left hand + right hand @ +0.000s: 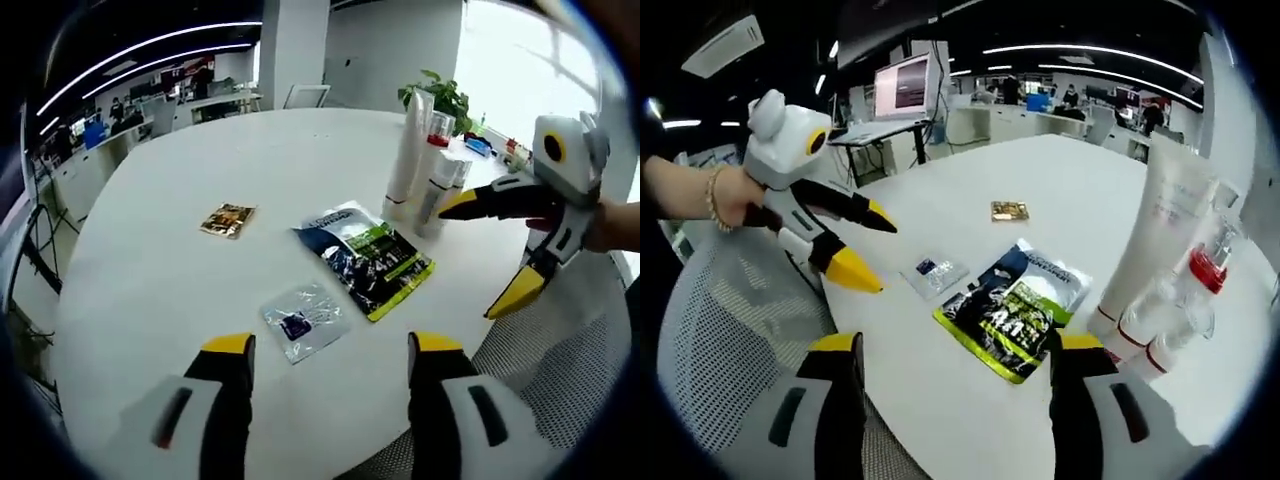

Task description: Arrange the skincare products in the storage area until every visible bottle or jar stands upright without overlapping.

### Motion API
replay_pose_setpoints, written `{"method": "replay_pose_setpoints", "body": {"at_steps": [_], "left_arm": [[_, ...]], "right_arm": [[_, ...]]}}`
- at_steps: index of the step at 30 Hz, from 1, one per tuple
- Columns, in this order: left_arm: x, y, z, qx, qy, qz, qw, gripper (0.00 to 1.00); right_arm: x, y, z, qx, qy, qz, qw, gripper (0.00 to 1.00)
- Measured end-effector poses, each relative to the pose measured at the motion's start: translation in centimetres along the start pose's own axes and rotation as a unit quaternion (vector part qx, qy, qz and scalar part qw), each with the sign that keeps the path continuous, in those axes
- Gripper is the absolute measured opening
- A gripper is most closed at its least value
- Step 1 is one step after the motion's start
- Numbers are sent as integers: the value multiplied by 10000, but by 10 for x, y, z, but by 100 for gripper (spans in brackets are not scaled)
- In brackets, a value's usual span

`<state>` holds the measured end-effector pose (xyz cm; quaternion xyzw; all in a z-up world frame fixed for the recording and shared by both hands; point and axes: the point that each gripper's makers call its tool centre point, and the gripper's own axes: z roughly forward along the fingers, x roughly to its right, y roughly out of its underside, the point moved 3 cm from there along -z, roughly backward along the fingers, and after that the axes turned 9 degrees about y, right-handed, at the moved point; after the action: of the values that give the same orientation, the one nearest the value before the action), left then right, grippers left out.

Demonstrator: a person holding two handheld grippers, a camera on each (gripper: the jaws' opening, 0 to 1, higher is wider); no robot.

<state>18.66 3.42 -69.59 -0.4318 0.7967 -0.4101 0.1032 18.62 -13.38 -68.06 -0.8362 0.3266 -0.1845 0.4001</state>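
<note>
In the left gripper view, the left gripper (330,350) rises from the bottom with its yellow-tipped jaws spread wide and nothing between them, hovering over the near edge of the round white table (150,260). Farthest left on the tabletop lies a small gold sachet (228,220), flat and alone. Toward the middle, just ahead of the jaws, lies a small clear sachet (303,322) with a dark patch, and just beside it to the right a larger dark blue and green pouch (367,257) lies flat. Behind the pouch's right end the skincare products stand upright in a tight cluster: a tall white tube (409,160) and, close against it, a clear bottle with a red collar (437,170); whether they touch cannot be told. A green plant (440,93) sits behind them. At the far right the right gripper (490,250) enters, held by a hand (615,225), its jaws parted and empty, the upper tip near the bottles. In the right gripper view, the left gripper shows at the left, jaws apart above a mesh chair (730,320), and the tube and bottles stand at the right near the table's edge, the pouch lying just beside their bases.
</note>
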Motion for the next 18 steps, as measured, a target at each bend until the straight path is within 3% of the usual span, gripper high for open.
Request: {"method": "replay_pose_setpoints", "body": {"at_steps": [7, 18], "left_arm": [[10, -10, -7, 95, 144, 127, 9998, 71], [9, -13, -23, 163, 85, -92, 9998, 82]], "right_arm": [[13, 6, -24, 48, 215, 329, 9992, 84], [46, 22, -48, 3, 645, 720, 9953, 88]]}}
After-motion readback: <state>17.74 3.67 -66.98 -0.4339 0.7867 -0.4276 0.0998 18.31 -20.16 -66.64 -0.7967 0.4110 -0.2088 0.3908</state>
